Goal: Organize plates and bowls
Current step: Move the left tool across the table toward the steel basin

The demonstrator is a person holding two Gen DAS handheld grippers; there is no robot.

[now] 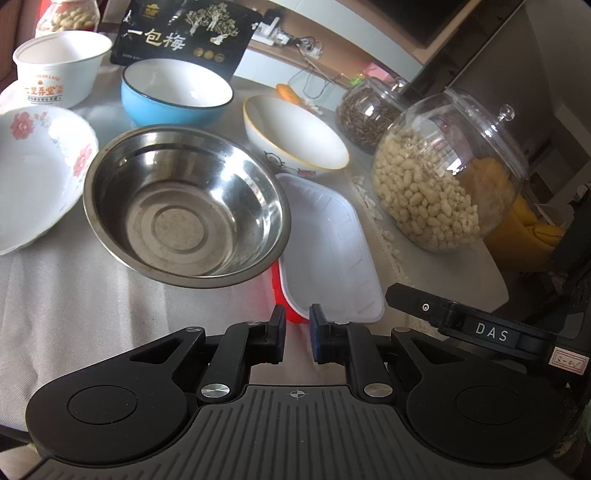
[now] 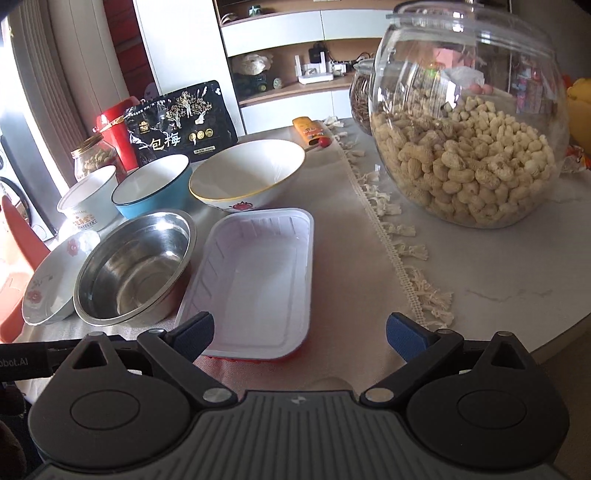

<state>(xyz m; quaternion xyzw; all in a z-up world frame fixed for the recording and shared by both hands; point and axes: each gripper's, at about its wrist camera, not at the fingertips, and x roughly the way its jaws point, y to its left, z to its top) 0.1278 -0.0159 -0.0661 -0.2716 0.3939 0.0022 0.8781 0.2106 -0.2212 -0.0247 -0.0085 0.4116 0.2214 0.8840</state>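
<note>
A steel bowl stands mid-table. Beside it lie a white rectangular tray, a flowered plate, a blue bowl, a yellow-rimmed bowl and a white printed bowl. My left gripper is nearly shut and empty, just short of the tray's near corner. My right gripper is open and empty, with its left finger over the tray's near end.
A round glass jar of peanuts stands at the right. A dark-filled jar, a black snack bag, a small peanut jar and a red canister stand behind. The fringed cloth edge runs near the table's rim.
</note>
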